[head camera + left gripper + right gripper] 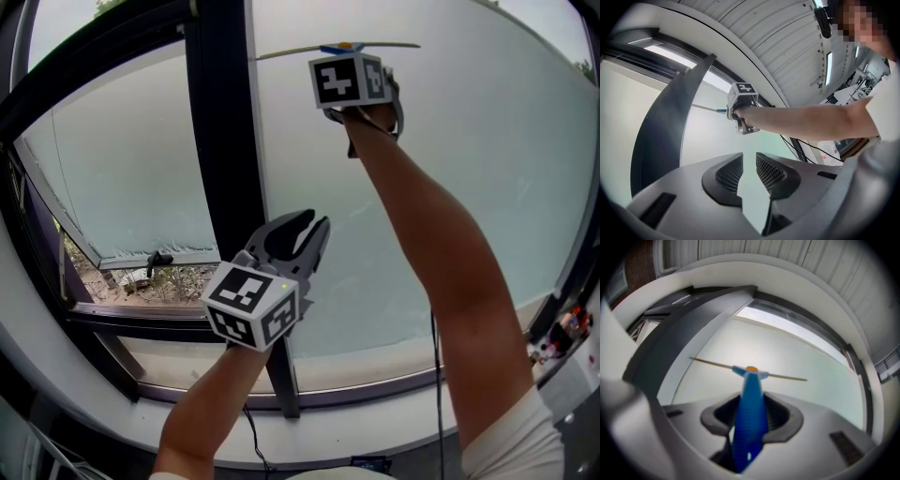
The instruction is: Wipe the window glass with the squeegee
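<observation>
The squeegee has a blue handle and a thin long blade lying level against the window glass near its top. My right gripper is shut on the handle, arm stretched up. In the right gripper view the blue handle runs out between the jaws of the right gripper to the blade on the glass. My left gripper hangs lower, in front of the black mullion, jaws a narrow gap apart and holding nothing. The left gripper view shows the right gripper up against the pane.
A second pane left of the mullion is tilted open at the bottom, with a black handle and ground outside. A white sill runs below. A cable hangs by my right arm. Clutter sits at the right edge.
</observation>
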Demonstrator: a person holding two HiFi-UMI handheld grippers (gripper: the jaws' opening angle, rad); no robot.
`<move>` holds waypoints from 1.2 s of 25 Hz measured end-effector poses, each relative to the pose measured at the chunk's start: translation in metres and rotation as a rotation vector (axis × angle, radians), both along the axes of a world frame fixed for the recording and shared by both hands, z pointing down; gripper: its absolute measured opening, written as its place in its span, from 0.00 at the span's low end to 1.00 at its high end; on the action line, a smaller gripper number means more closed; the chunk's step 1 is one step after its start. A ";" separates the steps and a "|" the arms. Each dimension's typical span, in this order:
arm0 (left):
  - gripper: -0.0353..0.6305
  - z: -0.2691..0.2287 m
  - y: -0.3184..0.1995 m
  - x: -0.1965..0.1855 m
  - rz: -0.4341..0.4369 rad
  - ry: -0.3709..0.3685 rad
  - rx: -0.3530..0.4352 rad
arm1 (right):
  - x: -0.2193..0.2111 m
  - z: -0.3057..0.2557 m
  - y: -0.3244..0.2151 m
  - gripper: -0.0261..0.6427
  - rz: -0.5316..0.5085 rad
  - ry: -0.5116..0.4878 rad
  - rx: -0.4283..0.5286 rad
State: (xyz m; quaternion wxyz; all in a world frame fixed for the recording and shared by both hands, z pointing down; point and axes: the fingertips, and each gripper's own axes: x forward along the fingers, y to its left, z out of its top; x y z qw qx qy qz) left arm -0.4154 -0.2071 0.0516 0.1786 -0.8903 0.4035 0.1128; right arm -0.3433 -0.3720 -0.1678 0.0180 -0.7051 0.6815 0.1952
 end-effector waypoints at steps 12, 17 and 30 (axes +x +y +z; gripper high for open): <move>0.21 0.023 -0.005 -0.001 0.003 0.016 -0.049 | 0.001 0.025 -0.001 0.27 -0.007 0.005 -0.009; 0.21 0.033 -0.006 0.001 0.011 0.020 -0.065 | 0.000 0.037 0.001 0.27 -0.025 -0.009 -0.011; 0.21 0.052 -0.007 0.005 0.023 0.031 -0.101 | -0.001 0.062 0.005 0.27 -0.054 -0.023 -0.016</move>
